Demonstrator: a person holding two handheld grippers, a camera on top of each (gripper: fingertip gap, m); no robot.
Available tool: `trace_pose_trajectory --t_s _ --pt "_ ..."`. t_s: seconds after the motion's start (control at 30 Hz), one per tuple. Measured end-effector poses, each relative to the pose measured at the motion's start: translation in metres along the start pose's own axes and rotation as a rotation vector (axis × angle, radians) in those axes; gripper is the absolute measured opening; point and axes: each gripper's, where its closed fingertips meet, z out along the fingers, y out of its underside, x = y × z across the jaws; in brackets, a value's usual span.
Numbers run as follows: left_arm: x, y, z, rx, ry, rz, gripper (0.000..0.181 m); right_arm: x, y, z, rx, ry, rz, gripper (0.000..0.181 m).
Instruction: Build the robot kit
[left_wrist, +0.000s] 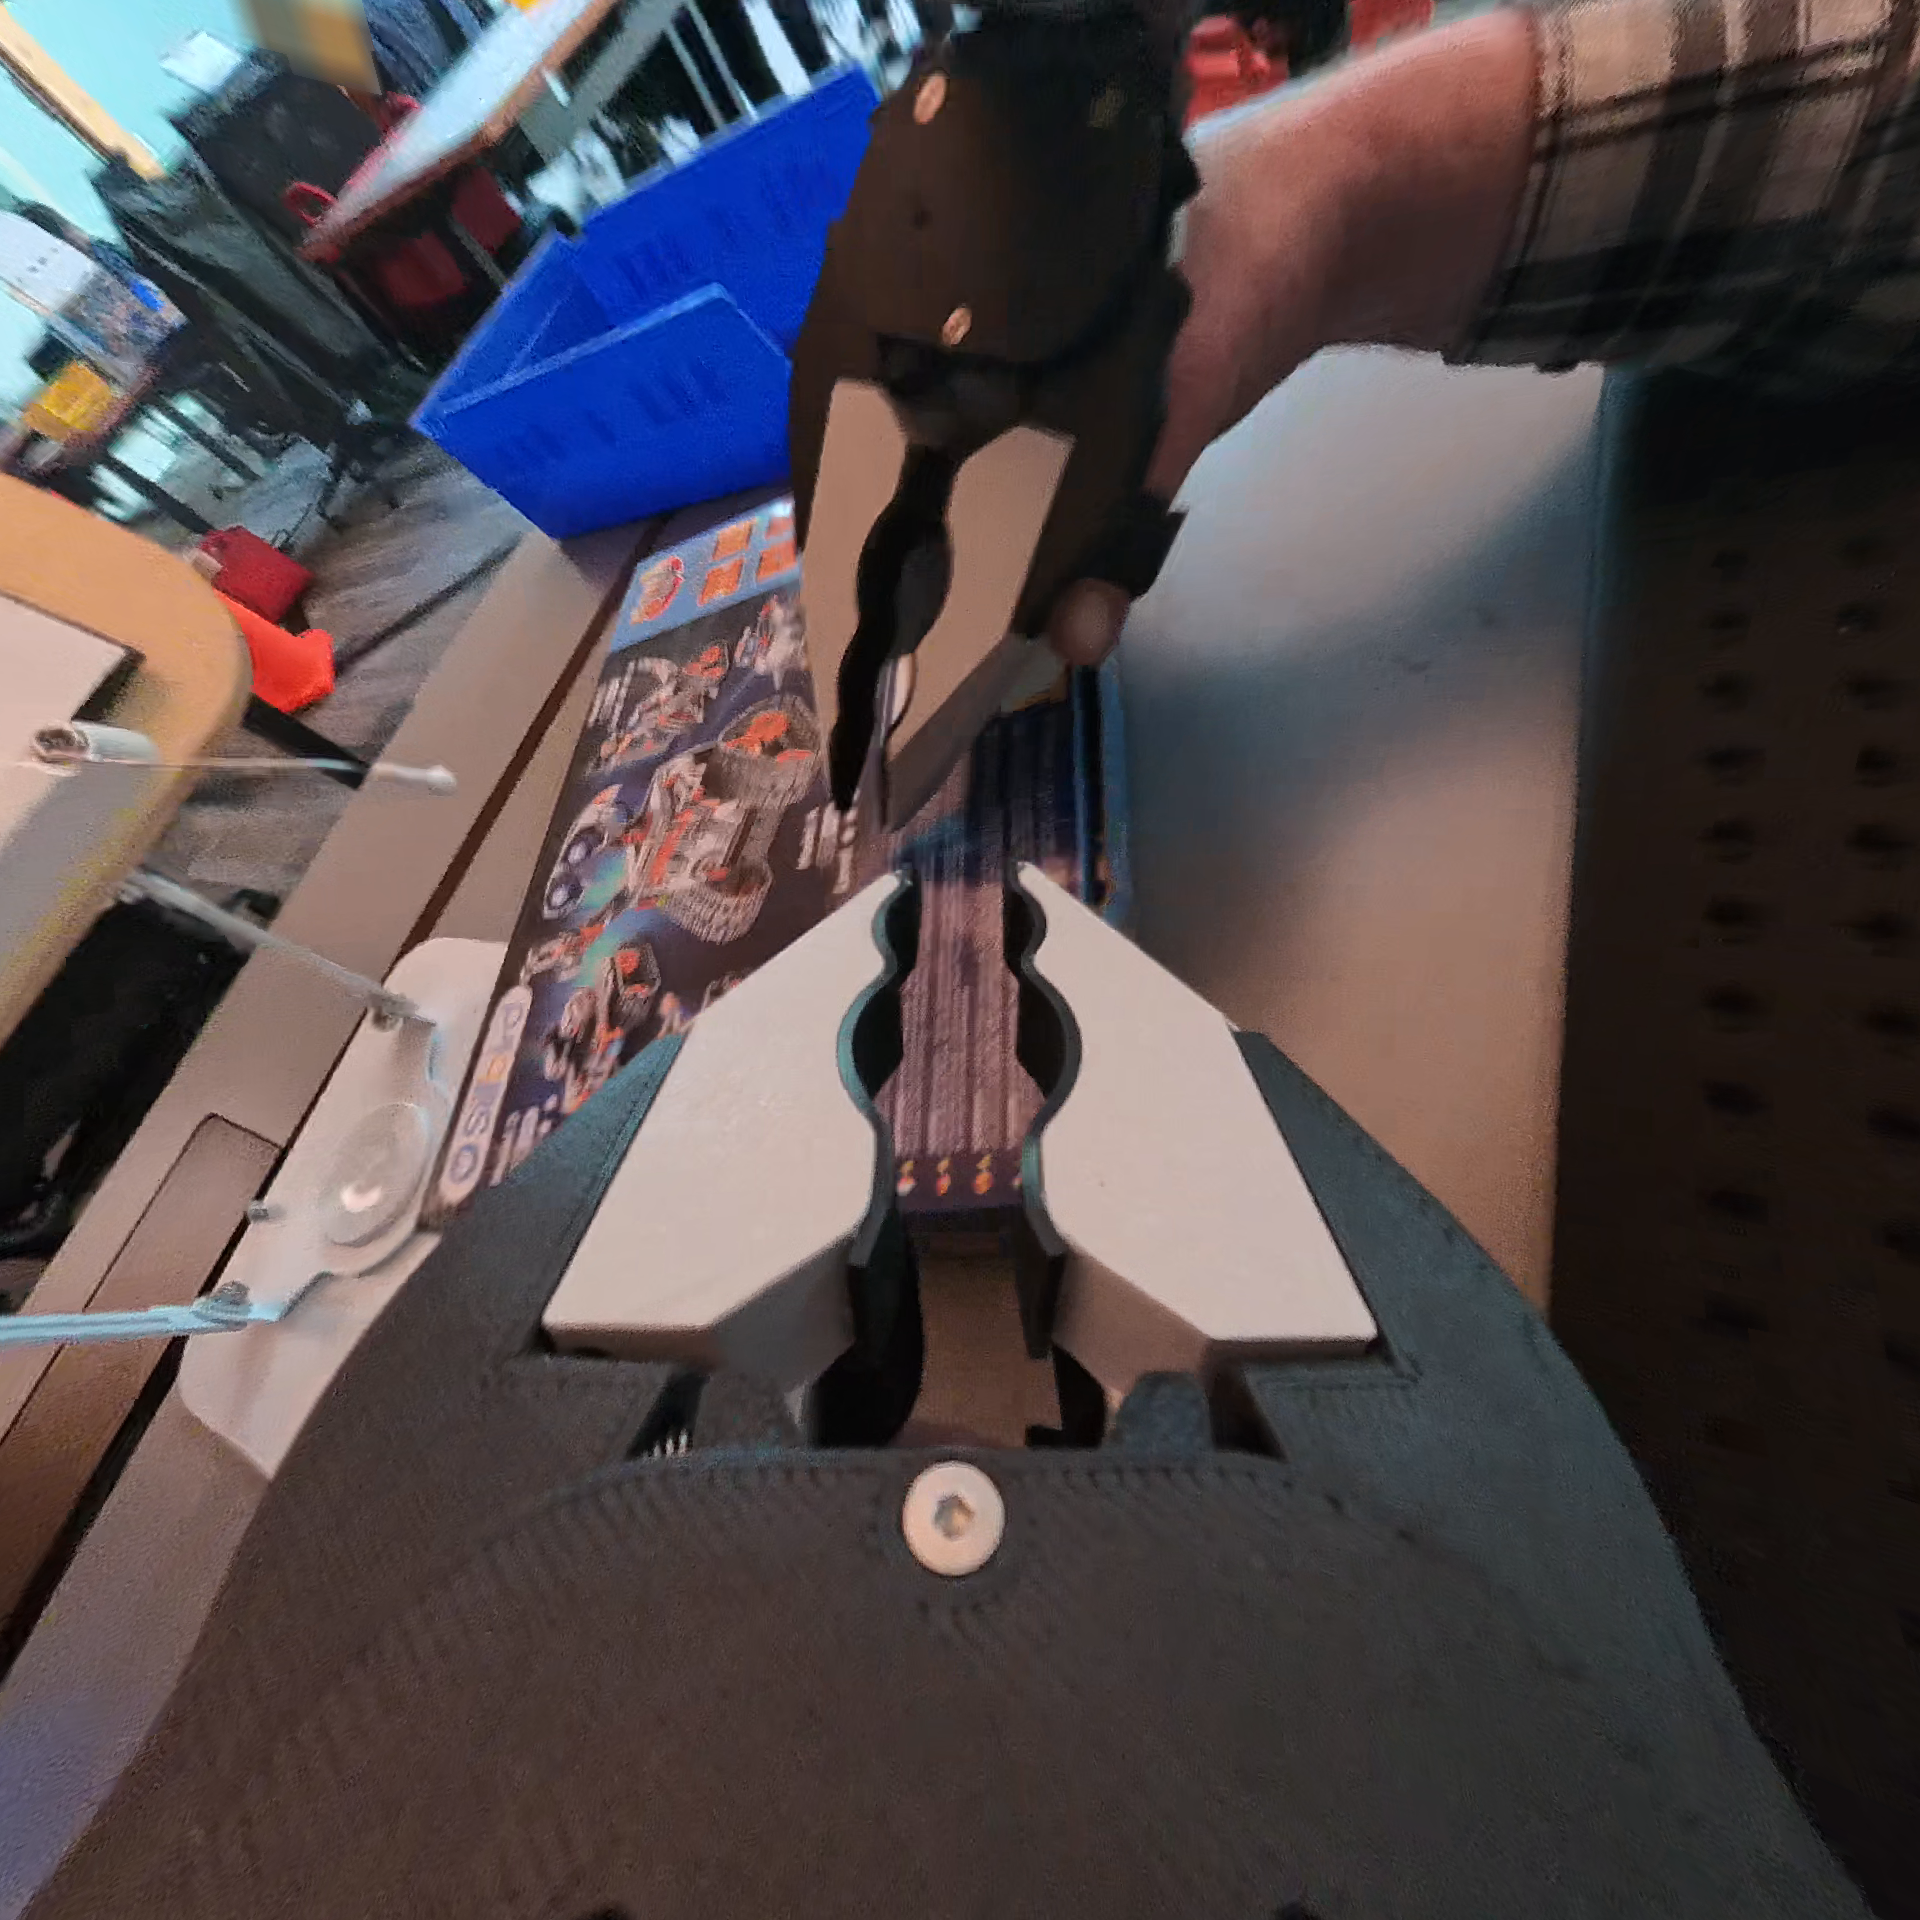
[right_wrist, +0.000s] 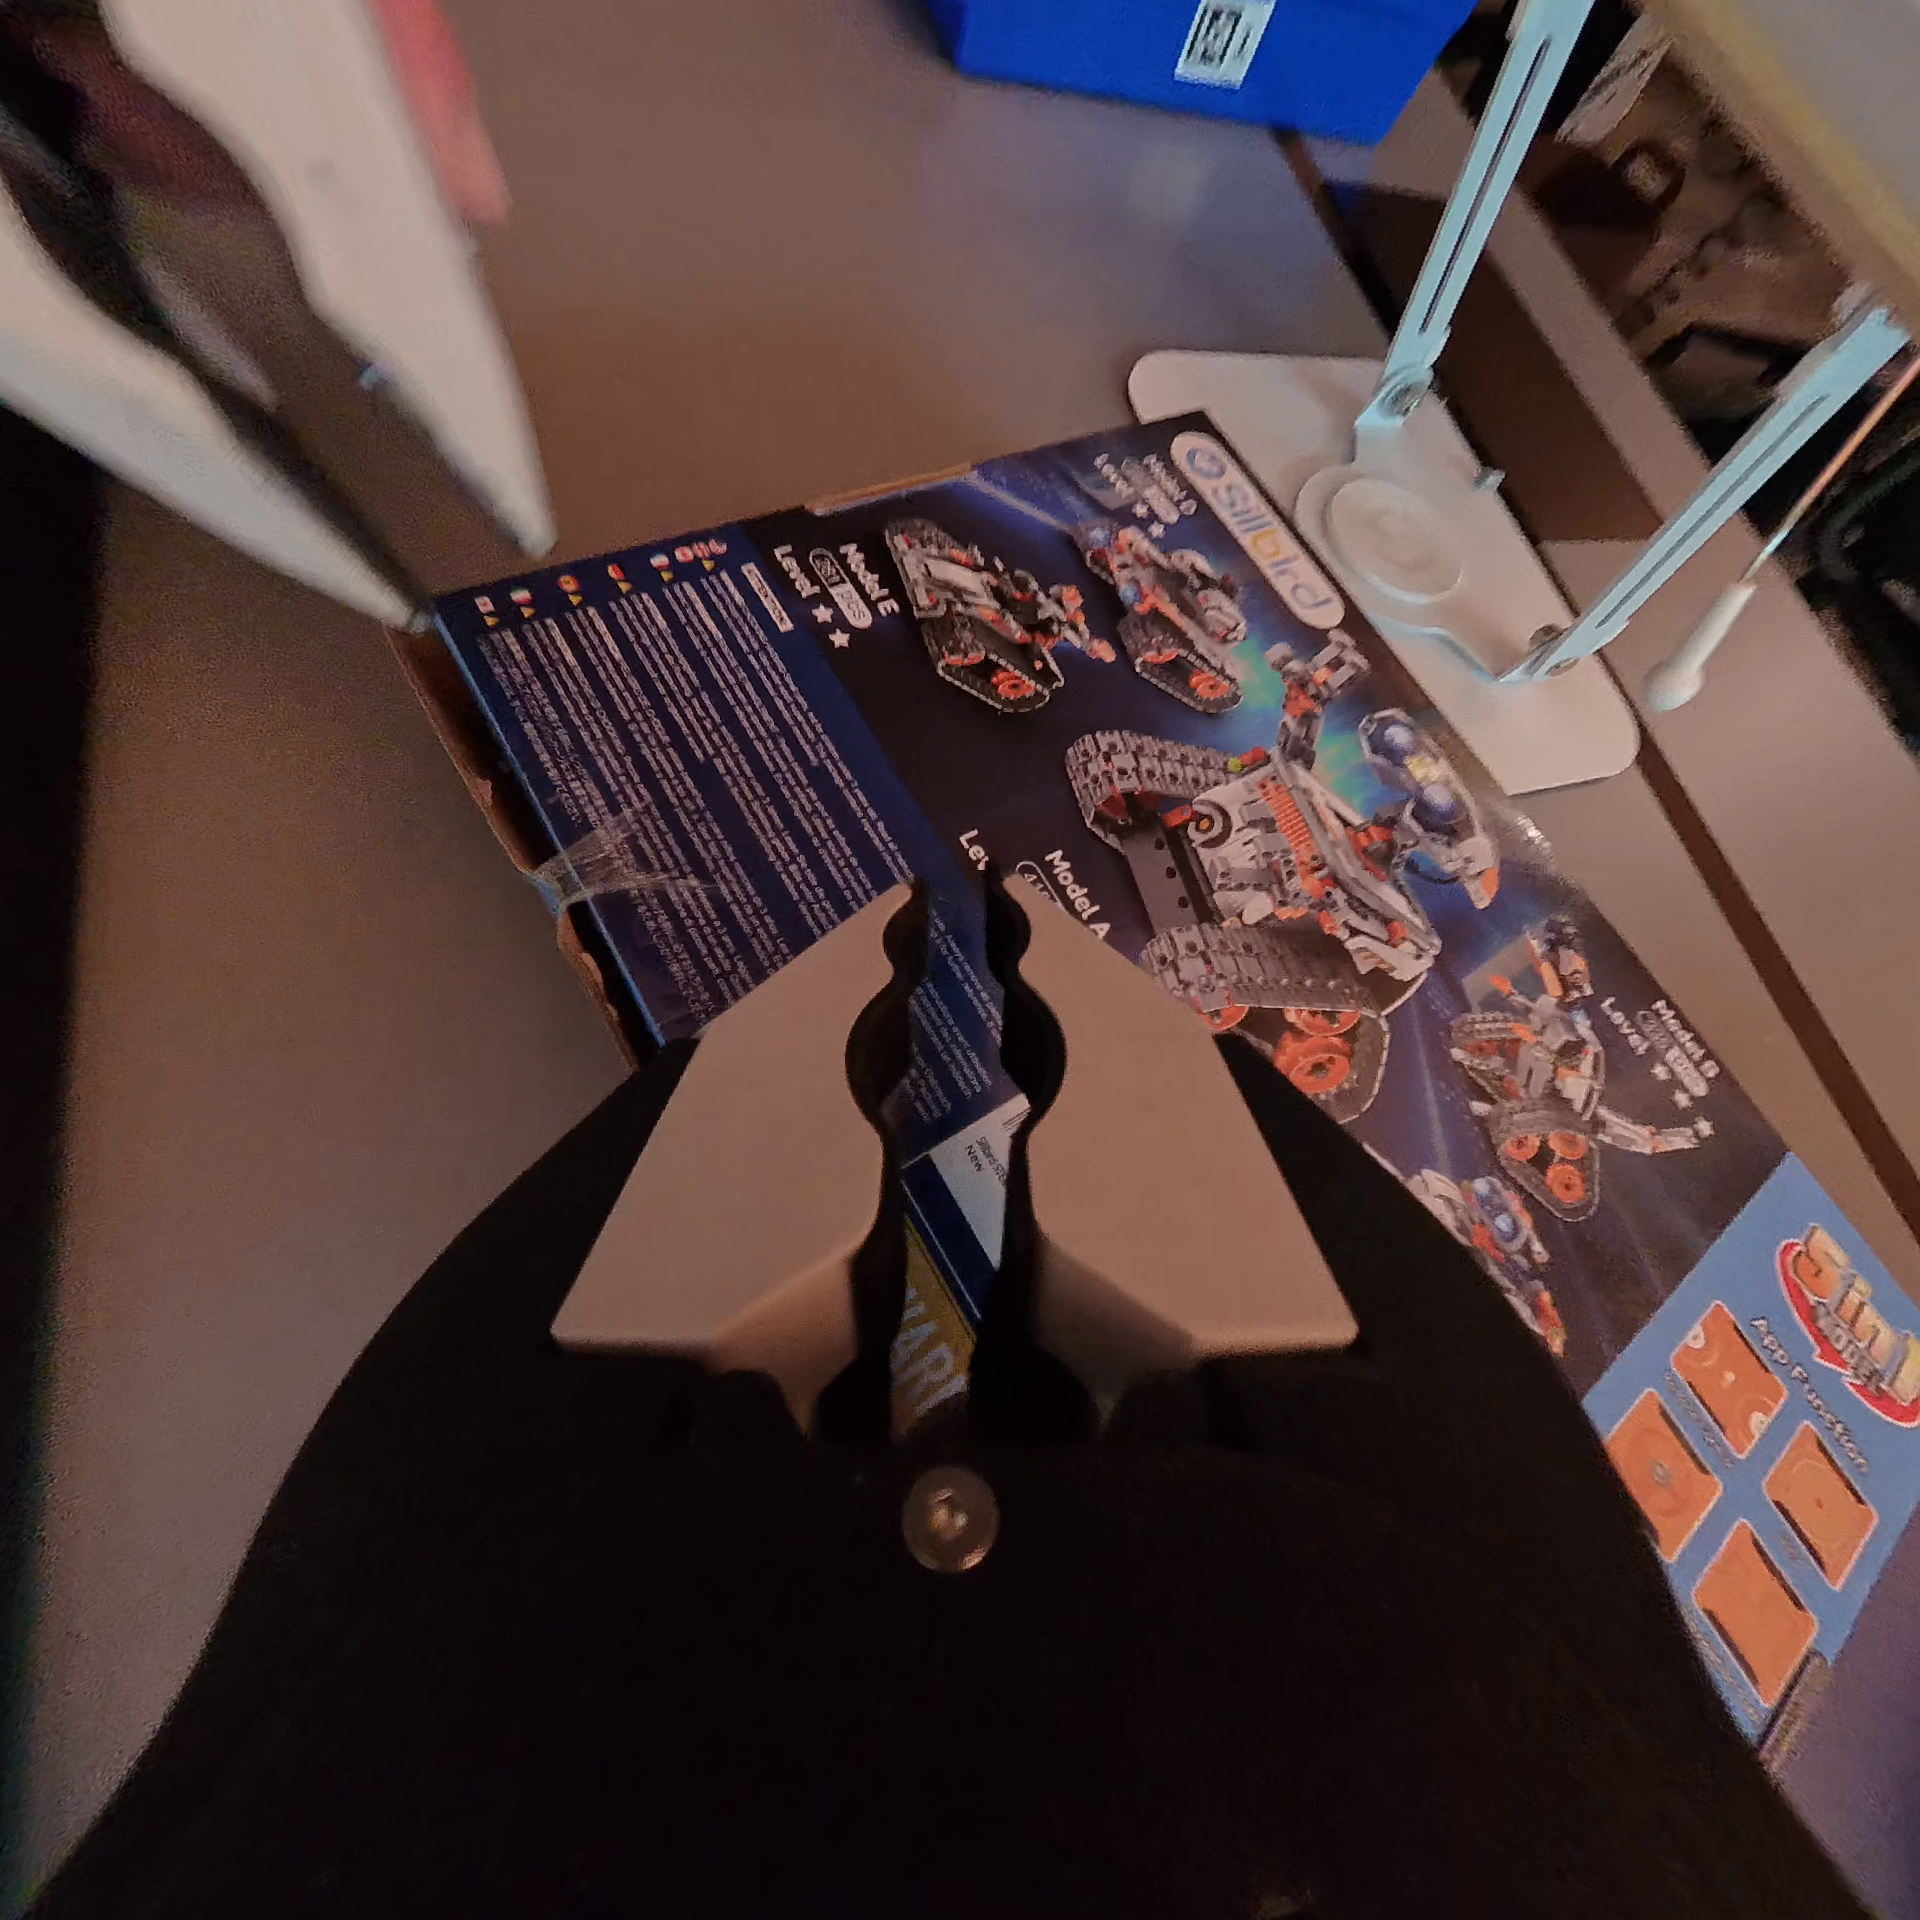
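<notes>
A dark blue toy box (right_wrist: 1299, 831) printed with robot pictures lies flat on the grey table (right_wrist: 831, 260). It also shows in the left wrist view (left_wrist: 707, 790). My right gripper (right_wrist: 956, 883) points down over the box's text panel, its jaws only narrowly apart, and I see nothing held. In the left wrist view it (left_wrist: 868, 810) comes down from above onto the box's long edge. My left gripper (left_wrist: 964, 883) is low at the box's near end, narrowly open, with the text panel showing in the gap. In the right wrist view its blurred tips (right_wrist: 473, 582) are at the box's corner.
A blue bin (left_wrist: 644, 416) stands beyond the box. A white stand base (right_wrist: 1455, 582) with thin arms sits beside the box near the table edge. A dark perforated panel (left_wrist: 1745, 935) rises on the right. A forearm in a plaid sleeve (left_wrist: 1351, 208) holds the right gripper. Tip to tip, the grippers are about 9 cm apart. The white stand base (right_wrist: 1455, 582) lies around 30 cm away from my right fingertips. The left camera catches it too, in the left wrist view (left_wrist: 383, 1103).
</notes>
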Motion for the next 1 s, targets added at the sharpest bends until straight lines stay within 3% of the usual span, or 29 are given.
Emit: trace_pose_trajectory --t_s 0.1,0.2,0.4,0.5,0.7,0.73,1.0 --pt "-0.019 0.024 0.001 -0.105 0.037 -0.006 0.025 -0.022 -0.005 -0.004 -0.003 -0.050 0.023 0.026" --pt "-0.012 0.048 0.013 -0.189 0.114 -0.022 0.035 -0.045 -0.013 -0.001 -0.018 -0.123 0.100 0.033" --pt "0.004 0.050 0.032 -0.071 0.166 -0.161 0.007 -0.053 -0.006 0.010 -0.096 -0.110 0.225 0.032" --pt "0.008 0.046 0.034 -0.050 0.154 -0.185 0.004 -0.051 -0.002 0.007 -0.133 -0.077 0.233 0.034" --pt "0.010 0.049 0.033 -0.010 0.167 -0.220 0.005 -0.046 0.001 0.010 -0.146 0.013 0.200 0.016" --pt "0.012 0.048 0.033 -0.008 0.168 -0.219 0.002 -0.040 0.003 0.010 -0.146 0.046 0.200 0.000" --pt "0.019 0.040 0.039 0.003 0.145 -0.233 0.000 -0.037 0.004 0.002 -0.146 0.064 0.227 0.000"
